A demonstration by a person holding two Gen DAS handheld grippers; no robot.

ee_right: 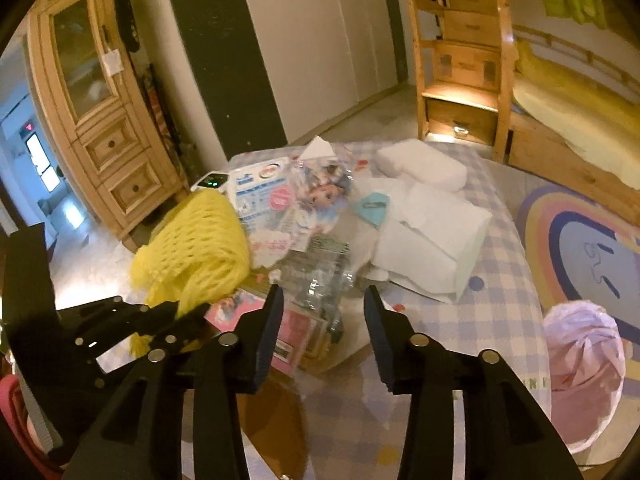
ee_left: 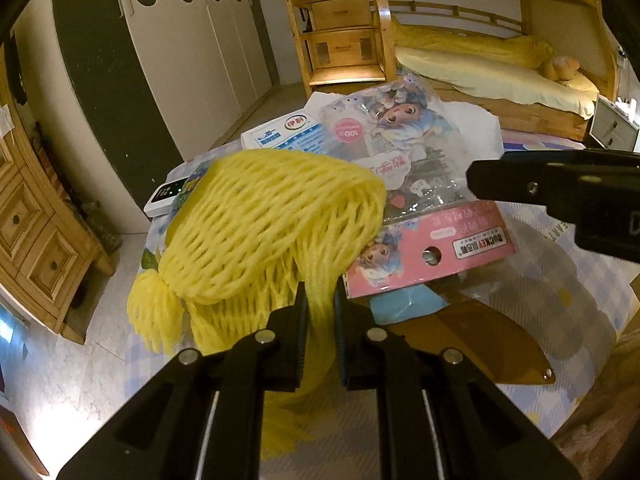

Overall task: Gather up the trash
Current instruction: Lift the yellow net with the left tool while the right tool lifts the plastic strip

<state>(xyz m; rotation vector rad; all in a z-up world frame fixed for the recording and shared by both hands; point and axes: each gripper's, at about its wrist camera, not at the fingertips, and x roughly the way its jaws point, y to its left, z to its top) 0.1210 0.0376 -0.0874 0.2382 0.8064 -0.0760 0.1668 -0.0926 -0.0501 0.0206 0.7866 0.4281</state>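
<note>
Kid's bedroom: wooden bunk bed (ee_left: 500, 76), white wardrobe (ee_right: 320, 48), rainbow rug (ee_right: 580, 248). Checked cloth over the desk (ee_right: 500, 300), heaped with wrappers and white paper. Left gripper (ee_left: 320, 300) fingers pinched on the yellow foam net (ee_left: 260, 220) at the desk's left edge. Right gripper (ee_right: 324, 304) fingers wide apart, holding nothing, above a clear plastic wrapper (ee_right: 316, 280). Pink-lined bin (ee_right: 584, 372) on the floor, right.

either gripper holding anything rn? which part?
Left gripper is shut on the yellow foam net, pinching a stretched strand at its near edge. Right gripper is open over the clear plastic wrapper, holding nothing.
</note>
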